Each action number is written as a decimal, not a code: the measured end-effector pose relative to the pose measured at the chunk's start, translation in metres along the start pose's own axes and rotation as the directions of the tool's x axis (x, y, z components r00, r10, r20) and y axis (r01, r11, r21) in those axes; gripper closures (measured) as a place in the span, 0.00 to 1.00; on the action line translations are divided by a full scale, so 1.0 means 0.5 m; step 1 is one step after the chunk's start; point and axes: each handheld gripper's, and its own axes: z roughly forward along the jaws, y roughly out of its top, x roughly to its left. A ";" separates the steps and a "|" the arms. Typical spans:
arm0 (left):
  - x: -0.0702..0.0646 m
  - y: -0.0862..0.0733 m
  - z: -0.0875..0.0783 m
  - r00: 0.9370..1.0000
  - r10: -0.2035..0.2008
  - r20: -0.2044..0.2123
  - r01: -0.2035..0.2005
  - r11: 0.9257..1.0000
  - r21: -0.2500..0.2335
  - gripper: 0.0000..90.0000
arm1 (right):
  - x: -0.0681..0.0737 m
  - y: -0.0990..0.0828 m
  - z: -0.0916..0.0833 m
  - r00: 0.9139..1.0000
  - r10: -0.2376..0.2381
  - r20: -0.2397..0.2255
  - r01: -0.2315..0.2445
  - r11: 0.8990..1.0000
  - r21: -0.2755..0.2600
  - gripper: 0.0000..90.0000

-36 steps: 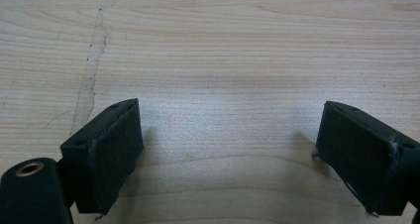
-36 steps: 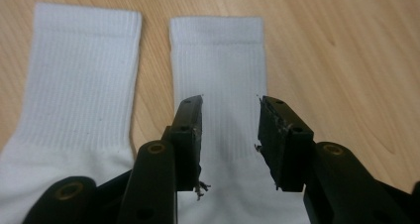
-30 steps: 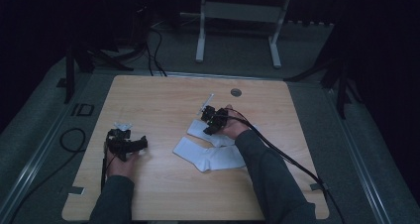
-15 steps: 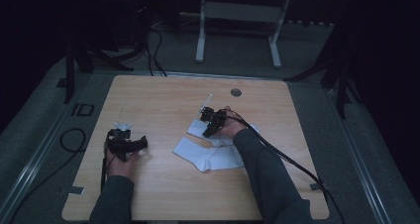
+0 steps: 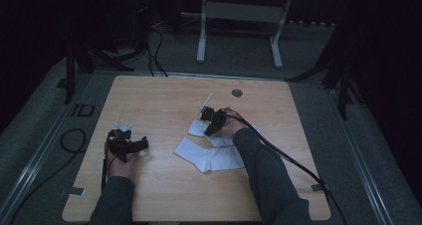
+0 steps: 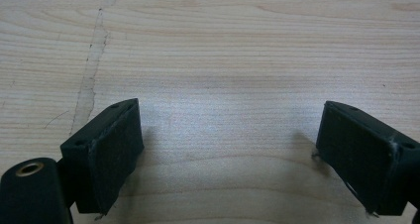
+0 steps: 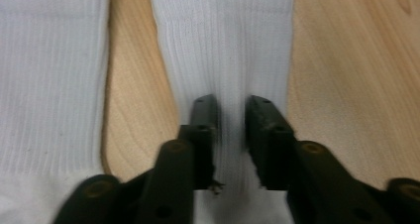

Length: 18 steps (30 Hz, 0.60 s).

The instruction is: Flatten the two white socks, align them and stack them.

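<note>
Two white socks lie side by side on the wooden table (image 5: pixel 164 100). The farther sock (image 5: pixel 195 129) (image 7: pixel 228 45) runs away from my right gripper (image 5: pixel 208 128) (image 7: pixel 232 110). Its jaws have just been closing and now stand narrow, pinching a ridge of that sock's ribbed fabric. The nearer sock (image 5: pixel 209 159) (image 7: pixel 49 75) lies flat beside it, untouched. My left gripper (image 5: pixel 133 138) (image 6: pixel 228 149) rests at the table's left, open, with bare wood between its pads (image 6: pixel 109 149).
A round grommet (image 5: pixel 237 92) and a thin white stick (image 5: pixel 206 103) sit at the table's far side. The right gripper's cable (image 5: pixel 283 153) trails off to the front right edge. A metal stand (image 5: pixel 239 16) is on the floor behind.
The right hand has hardly shifted over the socks. The left hand has stayed where it was.
</note>
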 end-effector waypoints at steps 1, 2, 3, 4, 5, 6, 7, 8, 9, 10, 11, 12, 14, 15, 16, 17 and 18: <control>0.000 0.000 0.000 1.000 0.000 0.000 0.000 1.000 0.000 0.12 | -0.001 0.000 0.000 1.000 0.002 0.001 -0.002 1.000 -0.002 0.89; 0.000 0.000 0.000 1.000 0.000 0.000 0.000 1.000 0.000 0.12 | -0.001 0.000 0.000 1.000 0.005 0.003 -0.005 1.000 -0.005 0.90; 0.000 0.000 0.000 1.000 0.000 0.000 0.000 1.000 0.000 0.12 | -0.001 -0.001 0.001 1.000 0.005 0.003 -0.005 1.000 -0.012 0.91; 0.000 0.000 0.000 1.000 0.000 0.000 0.000 1.000 0.000 0.12 | -0.001 -0.003 0.000 1.000 0.009 0.005 -0.009 1.000 -0.019 0.91; 0.000 0.000 0.000 1.000 0.000 0.000 0.000 1.000 0.000 0.12 | -0.001 -0.004 0.001 1.000 0.013 0.006 -0.013 1.000 -0.026 0.92; 0.000 0.000 0.000 1.000 0.000 0.000 0.000 1.000 0.000 0.12 | 0.000 -0.006 0.001 1.000 0.016 0.008 -0.016 0.999 -0.032 0.92; 0.000 0.000 0.000 1.000 0.000 0.000 0.000 1.000 0.000 0.12 | 0.000 -0.007 0.000 1.000 0.016 0.008 -0.016 0.999 -0.034 0.92; 0.000 0.000 0.000 1.000 0.000 0.000 0.000 1.000 0.000 0.12 | -0.001 -0.007 0.000 1.000 0.018 0.009 -0.017 0.999 -0.036 0.92; 0.000 0.000 0.000 1.000 0.001 0.000 -0.001 1.000 0.000 0.12 | -0.001 -0.008 0.000 1.000 0.017 0.012 -0.017 0.999 -0.037 0.93; 0.000 0.000 0.000 1.000 0.000 0.000 0.000 1.000 0.000 0.12 | 0.000 -0.008 -0.001 1.000 0.016 0.017 -0.015 0.999 -0.034 0.93; 0.000 0.000 0.000 1.000 0.000 0.000 0.000 1.000 0.000 0.12 | 0.000 -0.008 -0.003 1.000 0.015 0.019 -0.014 0.999 -0.031 0.93; 0.000 0.000 0.000 1.000 0.000 0.000 0.000 1.000 0.000 0.12 | -0.001 -0.009 -0.006 1.000 0.014 0.017 -0.014 1.000 -0.026 0.93; 0.000 0.000 0.000 1.000 0.000 0.000 0.000 1.000 0.000 0.12 | -0.004 -0.013 -0.014 1.000 0.013 0.021 -0.013 1.000 -0.025 0.93; 0.000 0.000 0.000 1.000 0.001 0.000 -0.001 1.000 0.000 0.12 | -0.006 -0.015 -0.019 1.000 0.014 0.027 -0.014 1.000 -0.020 0.93; 0.000 0.000 0.000 1.000 0.000 0.000 0.000 1.000 -0.001 0.12 | -0.008 -0.017 -0.025 0.999 0.010 0.034 -0.010 1.000 -0.018 0.93; 0.000 0.000 0.000 1.000 0.000 0.001 0.000 1.000 0.000 0.12 | -0.010 -0.019 -0.032 0.999 0.010 0.040 -0.009 1.000 -0.014 0.93; 0.000 0.000 0.000 1.000 0.000 0.001 0.000 1.000 0.000 0.12 | -0.012 -0.021 -0.037 0.999 0.006 0.043 -0.005 1.000 -0.017 0.93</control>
